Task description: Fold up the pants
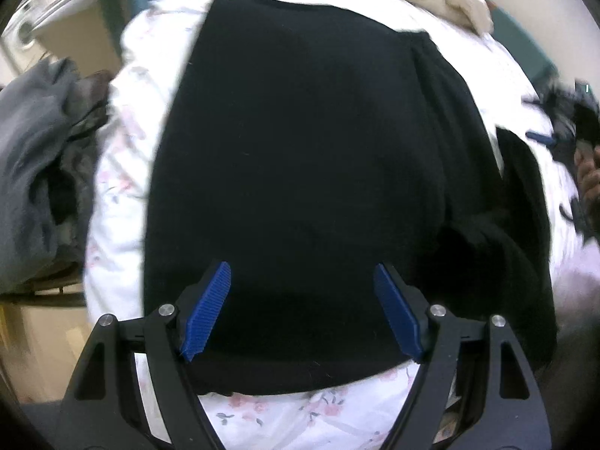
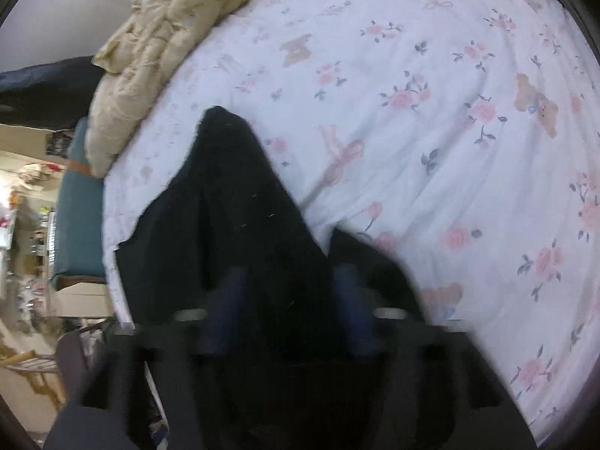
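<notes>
Black pants [image 1: 300, 150] lie folded into a broad flat panel on the flowered white bed sheet [image 1: 123, 172], with a looser bunched part at their right side. My left gripper [image 1: 302, 264] hovers over the pants' near end, pointing steeply down. Its blue pads [image 1: 208, 311] stand wide apart with nothing pinched. In the right wrist view the pants [image 2: 232, 206] rise to a peaked fold. My right gripper [image 2: 289, 270] is motion-blurred just above them, its blue pads apart and not pressing on cloth. A hand [image 1: 588, 176] shows at the right edge of the left wrist view.
A cream quilt [image 2: 157, 37] is bunched along the bed's far edge. A heap of grey clothes [image 1: 33, 157] lies off the bed's left side. Bare flowered sheet [image 2: 450, 131] spreads to the right of the pants. A teal bed side [image 2: 77, 206] and room clutter lie beyond the left edge.
</notes>
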Motion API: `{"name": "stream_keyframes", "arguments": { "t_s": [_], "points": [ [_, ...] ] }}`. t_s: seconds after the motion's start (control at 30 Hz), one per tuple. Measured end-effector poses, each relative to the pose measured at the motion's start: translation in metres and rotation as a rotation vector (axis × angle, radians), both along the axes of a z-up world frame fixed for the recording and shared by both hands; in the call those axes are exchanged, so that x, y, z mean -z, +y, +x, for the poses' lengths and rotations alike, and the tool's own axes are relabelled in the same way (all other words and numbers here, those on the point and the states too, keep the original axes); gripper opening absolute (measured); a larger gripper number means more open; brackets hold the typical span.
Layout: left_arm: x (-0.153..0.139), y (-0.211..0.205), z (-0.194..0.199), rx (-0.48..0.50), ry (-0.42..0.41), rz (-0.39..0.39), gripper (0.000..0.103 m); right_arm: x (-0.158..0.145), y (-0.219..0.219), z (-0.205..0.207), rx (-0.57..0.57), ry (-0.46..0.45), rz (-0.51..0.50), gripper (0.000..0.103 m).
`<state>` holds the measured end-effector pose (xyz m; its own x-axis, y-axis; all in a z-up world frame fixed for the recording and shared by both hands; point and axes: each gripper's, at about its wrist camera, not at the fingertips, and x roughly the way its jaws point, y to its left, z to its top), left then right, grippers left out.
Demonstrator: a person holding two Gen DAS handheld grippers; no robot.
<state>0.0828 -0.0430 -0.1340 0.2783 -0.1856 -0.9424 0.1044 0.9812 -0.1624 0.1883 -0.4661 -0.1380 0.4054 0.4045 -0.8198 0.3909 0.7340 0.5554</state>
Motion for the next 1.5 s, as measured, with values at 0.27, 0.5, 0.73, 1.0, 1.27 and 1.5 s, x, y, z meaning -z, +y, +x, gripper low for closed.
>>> {"name": "stream_keyframes", "arguments": {
  "t_s": [0.27, 0.5, 0.73, 1.0, 1.27, 1.5],
  "points": [
    [-0.008, -0.093, -0.045, 0.425, -0.075, 0.026, 0.076, -0.069, 0.010, -0.102, -0.047, -0.150, 0.070, 0.071],
    [0.012, -0.166, -0.083, 0.689, -0.121, 0.087, 0.076, -0.058, -0.002, -0.169, -0.081, -0.147, 0.084, 0.072],
    [0.040, -0.203, -0.081, 0.734, -0.225, 0.213, 0.036, -0.053, -0.020, -0.180, -0.053, -0.143, 0.057, 0.072],
    [0.008, -0.174, -0.066, 0.672, -0.245, 0.120, 0.003, -0.057, -0.025, -0.169, -0.037, -0.156, -0.011, 0.072],
    [-0.071, -0.121, 0.024, 0.403, -0.267, -0.113, 0.003, -0.054, -0.024, -0.153, 0.002, -0.142, -0.027, 0.072],
    [-0.016, -0.129, 0.138, 0.330, -0.111, -0.096, 0.004, -0.050, -0.006, -0.138, -0.021, -0.120, -0.093, 0.072]
  ]
}}
